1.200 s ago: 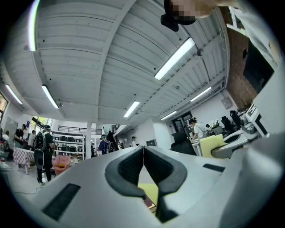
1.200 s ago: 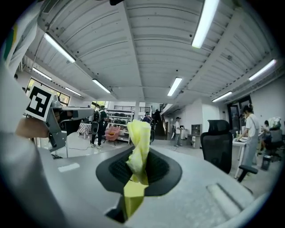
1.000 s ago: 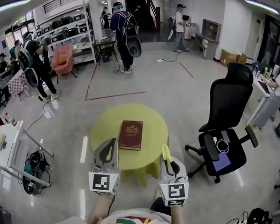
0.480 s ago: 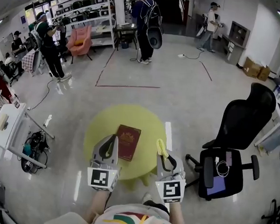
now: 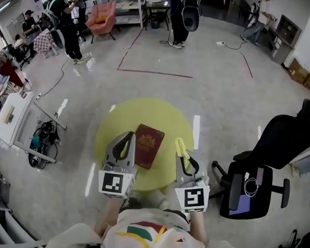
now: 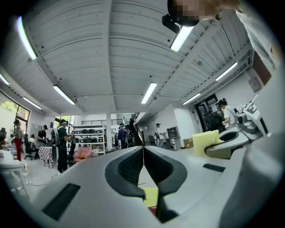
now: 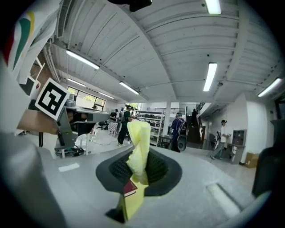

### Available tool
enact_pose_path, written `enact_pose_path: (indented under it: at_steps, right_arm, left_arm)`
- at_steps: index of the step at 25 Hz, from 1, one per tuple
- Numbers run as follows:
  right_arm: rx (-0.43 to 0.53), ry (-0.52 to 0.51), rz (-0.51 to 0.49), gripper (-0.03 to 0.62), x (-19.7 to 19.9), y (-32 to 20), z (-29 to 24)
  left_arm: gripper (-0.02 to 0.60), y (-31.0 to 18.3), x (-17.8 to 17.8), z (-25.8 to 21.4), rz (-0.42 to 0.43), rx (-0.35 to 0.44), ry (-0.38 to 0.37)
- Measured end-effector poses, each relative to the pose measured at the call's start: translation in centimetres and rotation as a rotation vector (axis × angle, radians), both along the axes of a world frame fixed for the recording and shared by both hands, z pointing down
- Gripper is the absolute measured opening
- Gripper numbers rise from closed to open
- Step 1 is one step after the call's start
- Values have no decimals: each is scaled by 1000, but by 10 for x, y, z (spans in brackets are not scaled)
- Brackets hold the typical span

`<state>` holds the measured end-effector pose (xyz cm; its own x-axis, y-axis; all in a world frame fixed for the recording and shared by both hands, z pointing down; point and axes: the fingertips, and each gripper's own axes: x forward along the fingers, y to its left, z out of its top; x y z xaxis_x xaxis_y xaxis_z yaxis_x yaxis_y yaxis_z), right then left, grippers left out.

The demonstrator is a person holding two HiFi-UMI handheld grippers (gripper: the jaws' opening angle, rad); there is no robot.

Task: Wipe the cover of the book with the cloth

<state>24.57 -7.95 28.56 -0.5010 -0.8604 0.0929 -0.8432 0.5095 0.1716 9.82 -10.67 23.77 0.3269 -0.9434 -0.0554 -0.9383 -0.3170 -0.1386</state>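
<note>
Since a second ago both grippers have come in over the table's near rim, and the view has swung, so the book (image 5: 147, 145) now reads at a slant. It lies closed and flat on the round yellow table (image 5: 119, 119), between the two grippers. The cloth (image 5: 181, 146) stands bunched and upright, pinched in the right gripper (image 5: 186, 160) just right of the book and not yet on its cover. The left gripper (image 5: 127, 136) is pressed together on nothing, just beside the book's left edge. Risks, as I judge them: nothing pins the book, so a wipe could push it across the table, and the bunched cloth may meet the cover with a narrow edge only. There are no containers on the table. The boxes (image 5: 301, 76) far right hide their contents.
</note>
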Motion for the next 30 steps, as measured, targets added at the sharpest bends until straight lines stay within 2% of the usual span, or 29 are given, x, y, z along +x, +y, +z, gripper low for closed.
enact_pose_path:
  at_steps: [4,10,20,26,28,30]
  right_arm:
    - [15,22,18,29,-14,-23,-7]
    - [68,57,32,29,-40,-45,-26]
    - [49,55,45,29,-67,-45,-20]
    - [47,48,71,29,-64,-47,-17]
    - [24,46,77,29,-62,-45,-11]
    - [10,49,83,29,-63,-43,-9]
  left_arm:
    - [16,-26,-18,-11,-4,50,34]
    - [16,-51,-43,-13,18,56,77]
    - [17,-55,-71,3,23,8,87]
    - [18,-65,-66,14,64,-58,123]
    - [18,-65,-62,25,77,-88,108]
    - [21,-68,-58,38,93,-125,56]
